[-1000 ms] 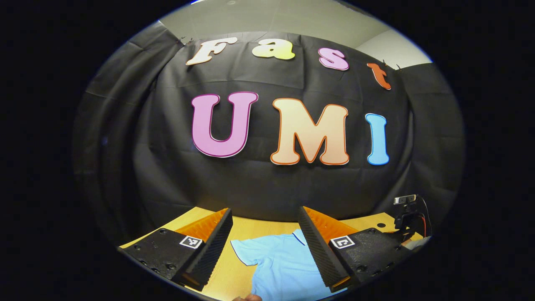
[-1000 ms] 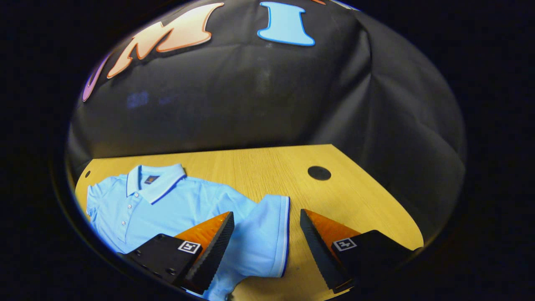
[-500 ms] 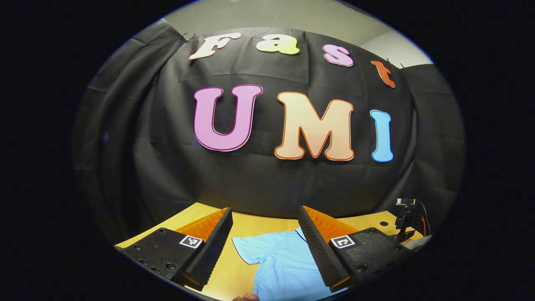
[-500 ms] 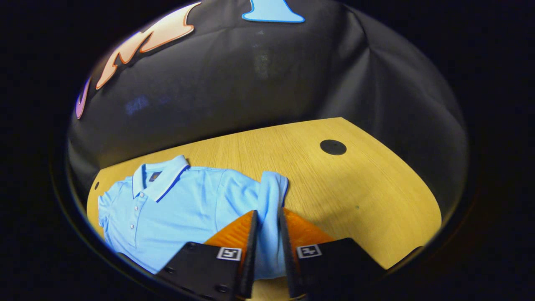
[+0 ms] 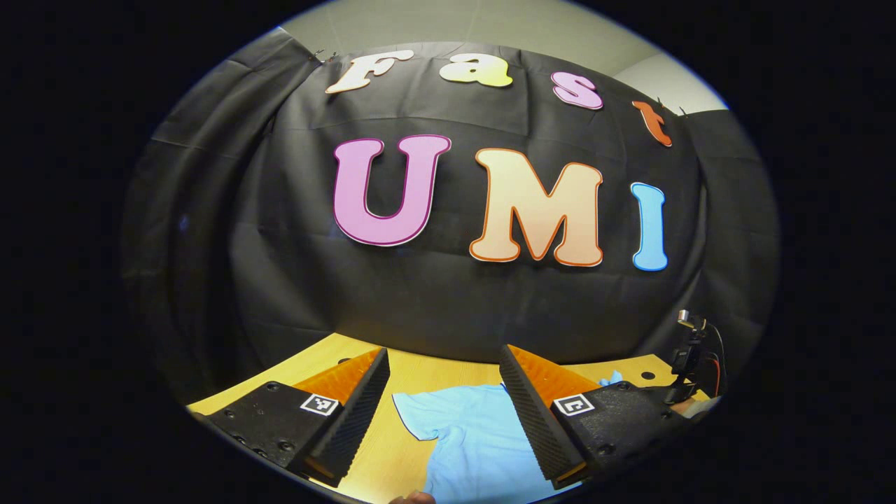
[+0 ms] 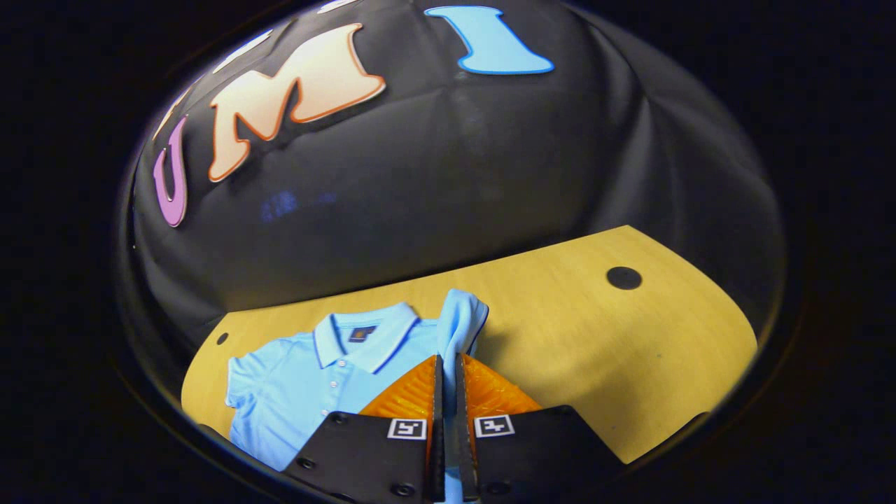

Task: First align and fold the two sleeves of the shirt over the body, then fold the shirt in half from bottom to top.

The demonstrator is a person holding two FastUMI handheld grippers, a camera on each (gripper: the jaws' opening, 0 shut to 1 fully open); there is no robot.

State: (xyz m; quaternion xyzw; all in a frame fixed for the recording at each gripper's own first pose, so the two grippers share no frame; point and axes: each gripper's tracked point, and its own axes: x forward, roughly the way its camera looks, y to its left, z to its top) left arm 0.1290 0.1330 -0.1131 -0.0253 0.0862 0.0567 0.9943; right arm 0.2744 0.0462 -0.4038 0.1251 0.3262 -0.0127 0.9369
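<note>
Shirt [image 6: 301, 381]: laid face up on the wooden table [image 6: 595, 350], collar toward the wall, at 9 o'clock of the right gripper.
Right gripper [image 6: 449, 364]: pinched tight on the right sleeve [image 6: 458, 322]; the sleeve is raised off the table at 12 o'clock of the jaws.
Left gripper [image 5: 444, 378]: held wide apart above the left sleeve [image 5: 420, 413]; nothing is gripped.
Step in hand: fold of the right sleeve over the body.
Method: the sleeve should be carried toward 9 o'clock, kept taut, its cuff aligned with the shirt's side, then released flat.
</note>
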